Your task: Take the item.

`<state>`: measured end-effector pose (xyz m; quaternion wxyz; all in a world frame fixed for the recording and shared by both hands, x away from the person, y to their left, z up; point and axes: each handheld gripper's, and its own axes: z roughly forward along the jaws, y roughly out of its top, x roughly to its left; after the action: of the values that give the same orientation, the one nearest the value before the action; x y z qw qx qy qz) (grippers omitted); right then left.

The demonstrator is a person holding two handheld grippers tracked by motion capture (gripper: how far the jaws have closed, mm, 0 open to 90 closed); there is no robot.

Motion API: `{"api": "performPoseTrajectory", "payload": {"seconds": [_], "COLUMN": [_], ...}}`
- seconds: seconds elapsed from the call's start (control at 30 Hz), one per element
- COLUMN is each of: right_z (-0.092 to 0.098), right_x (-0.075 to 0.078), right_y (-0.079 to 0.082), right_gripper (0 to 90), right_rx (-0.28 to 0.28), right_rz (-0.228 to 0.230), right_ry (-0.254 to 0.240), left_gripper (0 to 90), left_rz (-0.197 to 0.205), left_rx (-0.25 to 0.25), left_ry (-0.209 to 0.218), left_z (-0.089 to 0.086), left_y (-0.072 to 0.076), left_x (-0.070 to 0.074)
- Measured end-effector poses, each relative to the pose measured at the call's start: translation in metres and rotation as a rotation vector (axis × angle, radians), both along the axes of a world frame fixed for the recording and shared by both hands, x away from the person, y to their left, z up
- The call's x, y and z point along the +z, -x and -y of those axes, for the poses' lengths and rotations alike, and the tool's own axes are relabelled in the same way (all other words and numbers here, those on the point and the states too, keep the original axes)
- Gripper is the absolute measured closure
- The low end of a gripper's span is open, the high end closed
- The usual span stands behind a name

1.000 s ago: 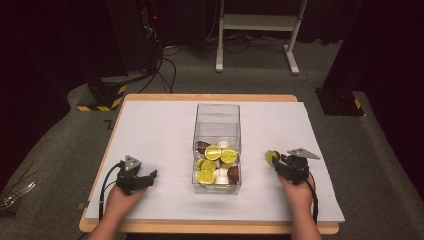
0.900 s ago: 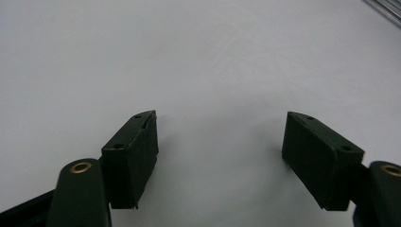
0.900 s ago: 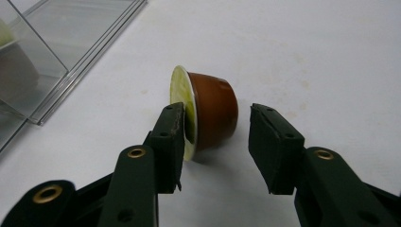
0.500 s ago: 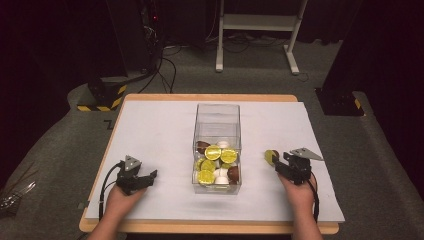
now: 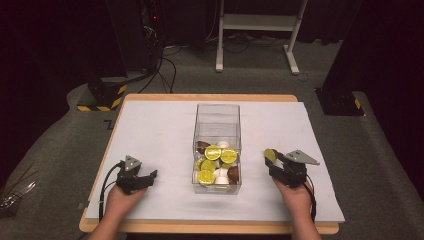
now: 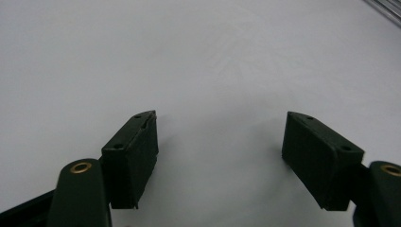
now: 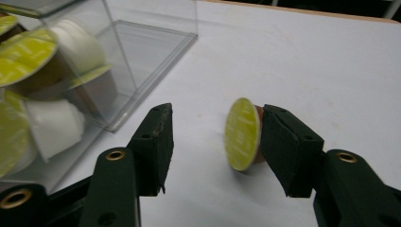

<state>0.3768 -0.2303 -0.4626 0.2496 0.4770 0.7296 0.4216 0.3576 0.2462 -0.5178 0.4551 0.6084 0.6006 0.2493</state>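
The right gripper [image 7: 215,137] stands just to the right of the clear plastic box [image 5: 217,120] on the white table cover [image 5: 150,130]. Its jaws have just been opening and are now well apart. Between them sits a small brown coffee capsule with a yellow-green foil lid [image 7: 242,135], lying on its side with the lid facing the left jaw. The capsule's base rests against the right jaw; a clear gap separates the lid from the left jaw, so no grip is applied. In the high view the capsule [image 5: 270,154] lies at the jaw tips, near the box but apart from it. The box holds further capsules [image 5: 214,165], yellow-lidded, white and brown. The left gripper [image 6: 220,142] rests over bare cover, jaws wide apart, holding nothing.
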Motion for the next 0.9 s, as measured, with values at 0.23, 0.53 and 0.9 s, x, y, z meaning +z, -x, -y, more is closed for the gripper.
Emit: {"api": "performPoseTrajectory", "payload": {"seconds": [0.23, 0.53, 0.9], "right_z": [-0.018, -0.024, -0.027], "right_x": [0.003, -0.005, -0.006], "right_y": [0.015, 0.029, 0.039], "right_gripper": [43.0, 40.5, 39.6], "right_rx": [0.080, 0.107, 0.140], "right_rz": [0.001, 0.017, 0.011], "right_ry": [0.016, 0.016, 0.009], "left_gripper": [34.0, 27.9, 23.2], "left_rz": [0.002, 0.053, 0.078], "left_rx": [-0.023, -0.131, -0.242], "left_ry": [-0.003, -0.005, 0.088], "left_z": [0.003, 0.033, 0.060], "left_y": [0.003, 0.020, 0.039], "left_x": [0.001, 0.010, 0.022]}}
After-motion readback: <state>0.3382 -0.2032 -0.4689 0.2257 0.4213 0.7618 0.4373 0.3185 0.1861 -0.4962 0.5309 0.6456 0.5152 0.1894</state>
